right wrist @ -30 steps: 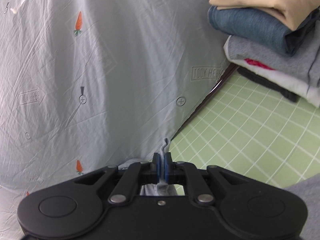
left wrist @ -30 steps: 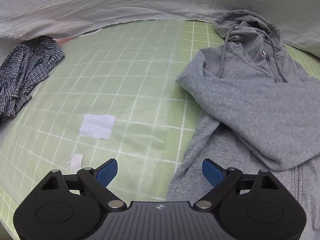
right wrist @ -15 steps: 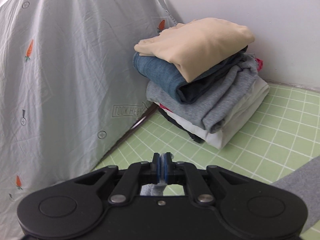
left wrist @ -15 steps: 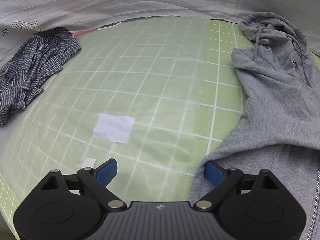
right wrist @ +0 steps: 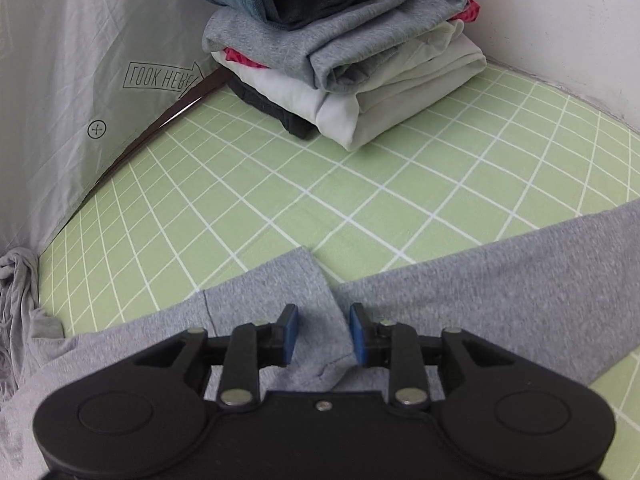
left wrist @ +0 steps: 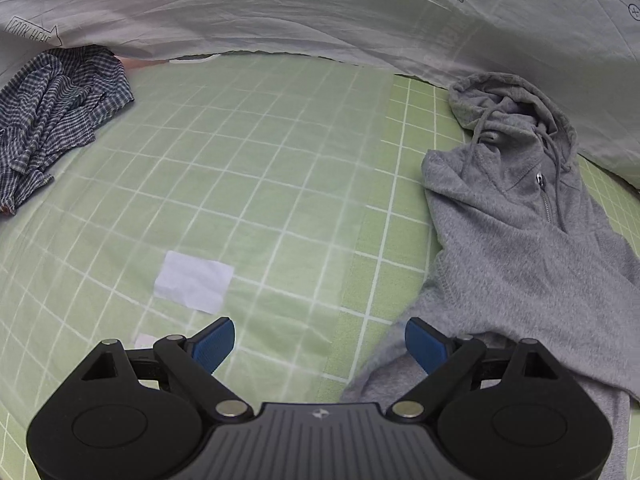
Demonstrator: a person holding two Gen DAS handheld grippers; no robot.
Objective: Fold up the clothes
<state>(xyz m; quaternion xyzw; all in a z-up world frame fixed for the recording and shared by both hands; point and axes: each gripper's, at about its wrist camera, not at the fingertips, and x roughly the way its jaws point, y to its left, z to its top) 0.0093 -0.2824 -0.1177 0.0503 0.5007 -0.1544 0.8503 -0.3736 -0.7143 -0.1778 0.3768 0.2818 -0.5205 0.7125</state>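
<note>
Progress: grey hoodie [left wrist: 520, 248] lies flat on green grid sheet [left wrist: 280, 184], seemingly mid-fold | left gripper [left wrist: 320, 344] jaws wide, empty, at its hem | checked shirt [left wrist: 52, 120] unfolded | right gripper [right wrist: 323, 334] jaws just parting, sleeve [right wrist: 304, 280] loose between | folded stack [right wrist: 340, 52] done | containers: none seen

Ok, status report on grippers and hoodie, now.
Left gripper open, empty. Right gripper just opening, sleeve cuff loose between fingers. Grey hoodie flat on mat, unfolded. Nothing in the way.

"LOOK HERE" on white sheet [right wrist: 80, 80].
</note>
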